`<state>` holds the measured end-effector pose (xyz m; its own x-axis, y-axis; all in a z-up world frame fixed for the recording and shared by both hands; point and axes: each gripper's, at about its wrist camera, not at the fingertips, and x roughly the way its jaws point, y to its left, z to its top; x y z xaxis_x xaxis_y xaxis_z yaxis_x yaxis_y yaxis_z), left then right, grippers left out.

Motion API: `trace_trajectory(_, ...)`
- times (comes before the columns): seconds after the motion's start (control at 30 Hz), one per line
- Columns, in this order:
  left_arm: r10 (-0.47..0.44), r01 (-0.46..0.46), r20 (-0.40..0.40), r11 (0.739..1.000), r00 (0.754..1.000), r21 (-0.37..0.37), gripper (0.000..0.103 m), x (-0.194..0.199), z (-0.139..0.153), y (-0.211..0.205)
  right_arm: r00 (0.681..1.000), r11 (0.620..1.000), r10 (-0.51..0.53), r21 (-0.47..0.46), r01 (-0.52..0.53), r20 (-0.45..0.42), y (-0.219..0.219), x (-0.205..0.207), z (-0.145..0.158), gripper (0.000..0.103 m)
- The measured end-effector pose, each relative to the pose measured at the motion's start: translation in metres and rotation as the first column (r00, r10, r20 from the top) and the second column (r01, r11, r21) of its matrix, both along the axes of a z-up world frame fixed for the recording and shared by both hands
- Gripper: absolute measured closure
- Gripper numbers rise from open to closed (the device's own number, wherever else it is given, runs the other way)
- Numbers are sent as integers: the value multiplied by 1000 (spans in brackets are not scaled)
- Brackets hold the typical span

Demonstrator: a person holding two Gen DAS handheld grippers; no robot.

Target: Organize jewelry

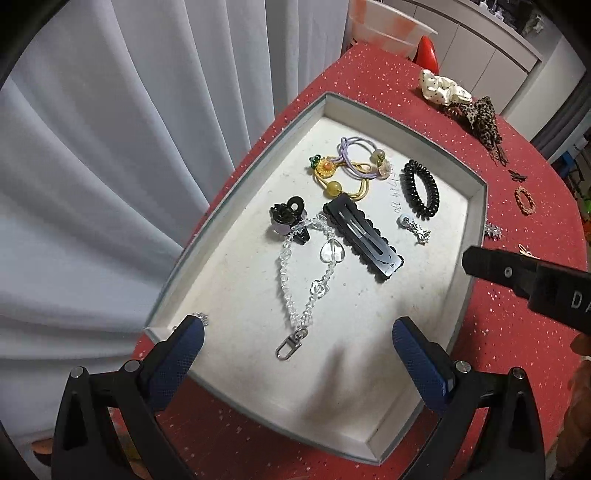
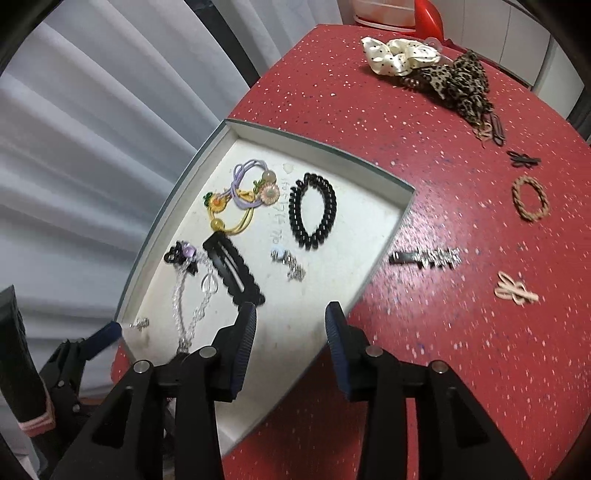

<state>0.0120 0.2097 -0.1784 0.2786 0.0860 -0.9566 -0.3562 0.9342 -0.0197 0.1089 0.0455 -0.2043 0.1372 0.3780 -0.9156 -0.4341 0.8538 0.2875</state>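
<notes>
A white tray [image 1: 476,206] lies on the red table [image 1: 517,295]. In it lie a clear bead chain [image 1: 295,291], a black snap clip [image 1: 364,240], a black spiral hair tie [image 1: 421,188], coloured elastic ties [image 1: 351,166], a small black claw clip [image 1: 286,218] and a silver earring [image 1: 415,229]. My left gripper [image 1: 297,341] is open and empty over the tray's near end. My right gripper [image 2: 291,325] is open and empty over the tray's near right corner [image 2: 369,258]. On the table to its right lie a rhinestone hair clip [image 2: 428,258], a pink clip [image 2: 515,291] and a braided tie [image 2: 530,199].
A polka-dot scrunchie [image 2: 395,55] and a leopard-print scrunchie [image 2: 461,85] lie at the table's far side, with small dark clips [image 2: 522,158] near them. Grey curtains [image 1: 110,147] hang to the left. A plastic tub [image 1: 388,29] stands beyond the table.
</notes>
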Motion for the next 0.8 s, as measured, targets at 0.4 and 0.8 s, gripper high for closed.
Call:
trace_trajectory(0.4,4,-4,13,1000,1000,-10,1,-30,28,4,1000,999,-9,-39,8,-30,-17,-27,21,41)
trace_trajectory(0.8,7,-7,47,1000,999,10,1,-57,81,6,1000,999,-17,-48,18,20,-36,-57,67,17)
